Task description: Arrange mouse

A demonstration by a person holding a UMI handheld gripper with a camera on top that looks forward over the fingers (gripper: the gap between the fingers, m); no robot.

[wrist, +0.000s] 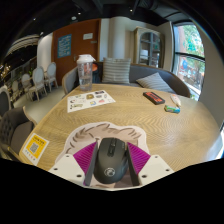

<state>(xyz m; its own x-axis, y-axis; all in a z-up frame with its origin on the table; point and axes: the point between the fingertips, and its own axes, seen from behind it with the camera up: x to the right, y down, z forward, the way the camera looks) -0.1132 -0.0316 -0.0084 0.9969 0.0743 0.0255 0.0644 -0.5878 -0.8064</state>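
Black mouse (111, 160) sits gripped between the claw's (111, 163) 2 pads.

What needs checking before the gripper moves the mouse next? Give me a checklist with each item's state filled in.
1. Mouse between the fingers: ok, the black mouse sits centred between the two pink pads.
2. Both fingers pressing on the mouse: cannot tell, the pads lie close along its sides but contact is not clear.
3. Gripper aligned with the mouse: ok, the mouse points straight ahead along the fingers.
4. Mouse pad under the mouse: ok, the light patterned pad lies on the wooden table.
5. Path ahead: ok, bare table just beyond the pad; the paper sheet and the dark flat object lie farther off.
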